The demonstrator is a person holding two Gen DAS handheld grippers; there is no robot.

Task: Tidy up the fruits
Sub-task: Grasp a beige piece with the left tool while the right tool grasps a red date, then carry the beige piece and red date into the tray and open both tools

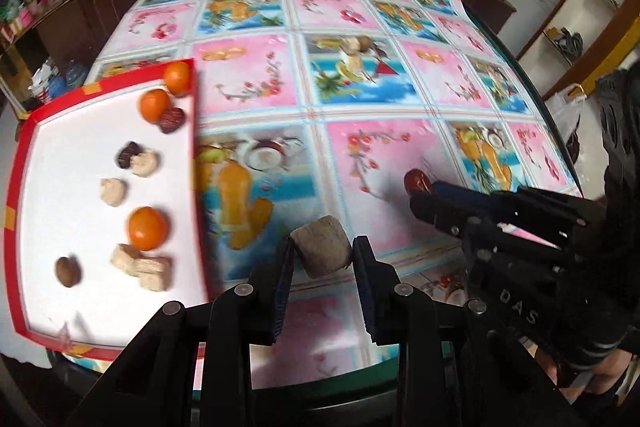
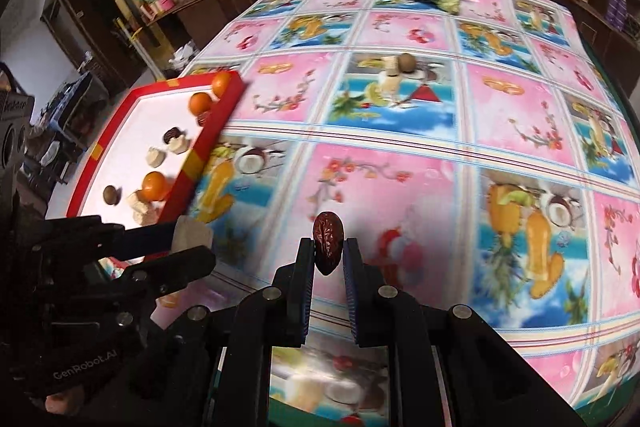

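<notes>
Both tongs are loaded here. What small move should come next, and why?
Probably carry both loads left over the red-rimmed tray: the left tongs grip a tan block, the right tongs a red date, and similar pieces already lie in the tray.

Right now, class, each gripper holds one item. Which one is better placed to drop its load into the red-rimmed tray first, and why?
Probably the left. The left gripper, jaws closed on a tan block, hangs just beside the tray's red rim. The right gripper, holding a red date, sits farther out over the tablecloth.
</notes>
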